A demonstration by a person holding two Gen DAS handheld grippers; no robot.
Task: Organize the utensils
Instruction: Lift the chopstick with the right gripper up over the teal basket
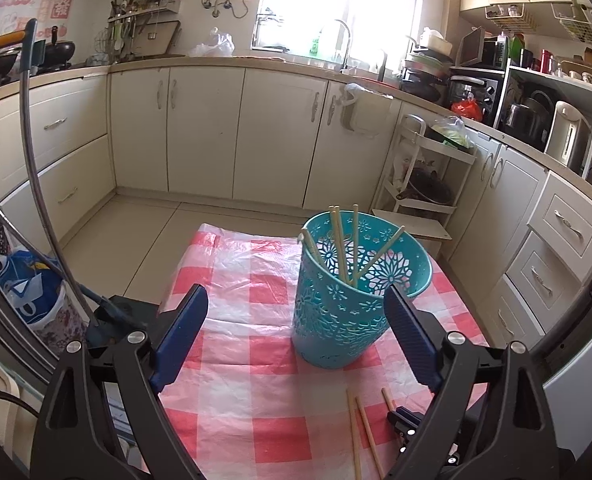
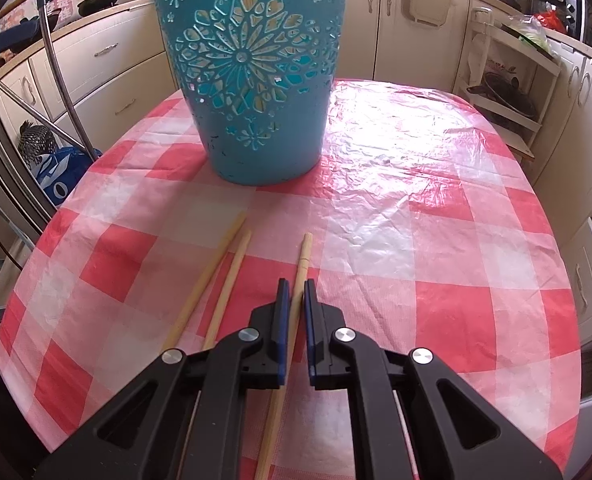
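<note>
A teal cut-out holder [image 1: 348,300] stands on the red-and-white checked table [image 1: 235,320] with several wooden chopsticks [image 1: 346,240] upright in it. My left gripper [image 1: 296,312] is open and empty, raised above the table just in front of the holder. In the right wrist view the holder [image 2: 255,80] stands ahead. Three chopsticks lie on the cloth in front of it. My right gripper [image 2: 294,292] is low over the table, its jaws closed around the rightmost chopstick [image 2: 302,256]. The other two chopsticks [image 2: 215,268] lie to its left. The right gripper also shows in the left wrist view [image 1: 406,420].
Kitchen cabinets [image 1: 203,128] line the walls around the table. A metal chair frame [image 1: 35,184] and a blue bag [image 1: 27,288] stand at the table's left. A white shelf cart [image 1: 424,184] stands behind the holder.
</note>
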